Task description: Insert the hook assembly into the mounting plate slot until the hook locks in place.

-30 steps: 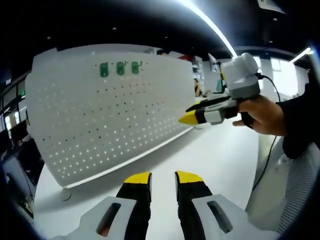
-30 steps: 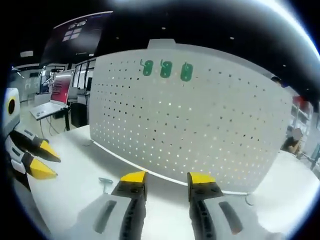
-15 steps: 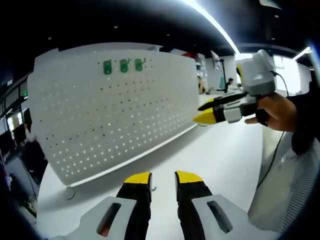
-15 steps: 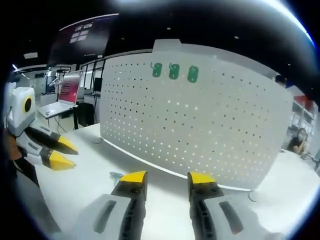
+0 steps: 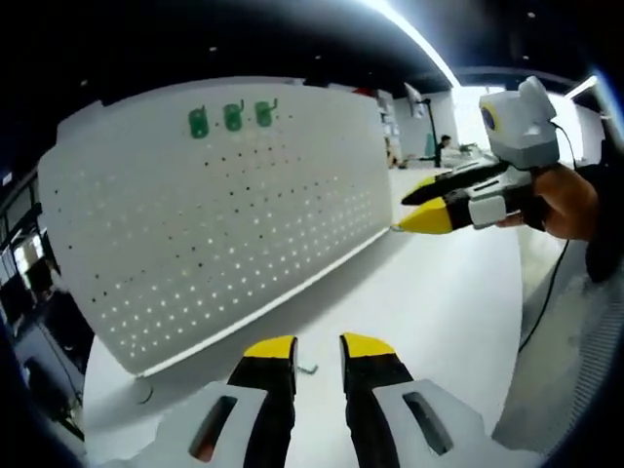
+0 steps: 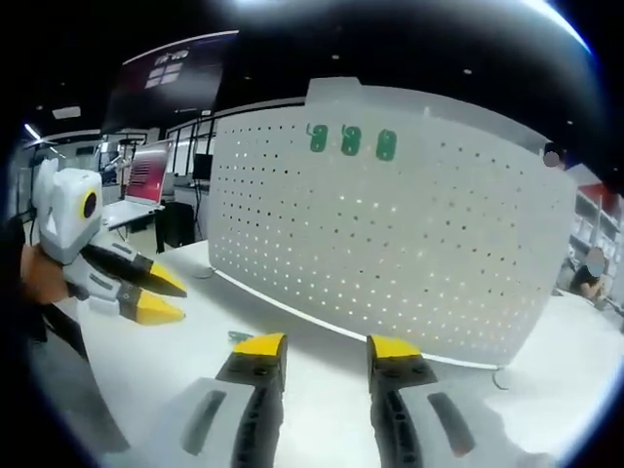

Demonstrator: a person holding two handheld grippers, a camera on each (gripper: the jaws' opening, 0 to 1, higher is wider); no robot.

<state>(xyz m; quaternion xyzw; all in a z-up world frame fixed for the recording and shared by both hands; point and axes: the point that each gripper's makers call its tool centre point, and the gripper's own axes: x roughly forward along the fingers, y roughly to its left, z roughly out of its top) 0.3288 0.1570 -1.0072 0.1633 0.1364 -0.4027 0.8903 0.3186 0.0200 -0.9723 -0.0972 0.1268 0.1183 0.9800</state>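
Holding my left claw (image 5: 317, 348) and right claw (image 6: 325, 347) spread and empty above the white table (image 5: 439, 292). The pegboard (image 6: 390, 244) stands at twelve o'clock, three green hooks (image 6: 351, 141) mounted near its top edge.

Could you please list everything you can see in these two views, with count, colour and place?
Pegboard: one, white, standing upright on the table.
Hooks on the pegboard: three, green, in a row near its top edge.
Loose hook: one, small and metallic, lying on the table just ahead of the left gripper's jaws.
Table: one, white, under the pegboard.
Laptop: one, reddish screen, on a desk in the background.
Left gripper: grey with black jaws and yellow tips, jaws apart, holding nothing.
Right gripper: same colours, jaws apart, holding nothing.
Hand: holding the right gripper.
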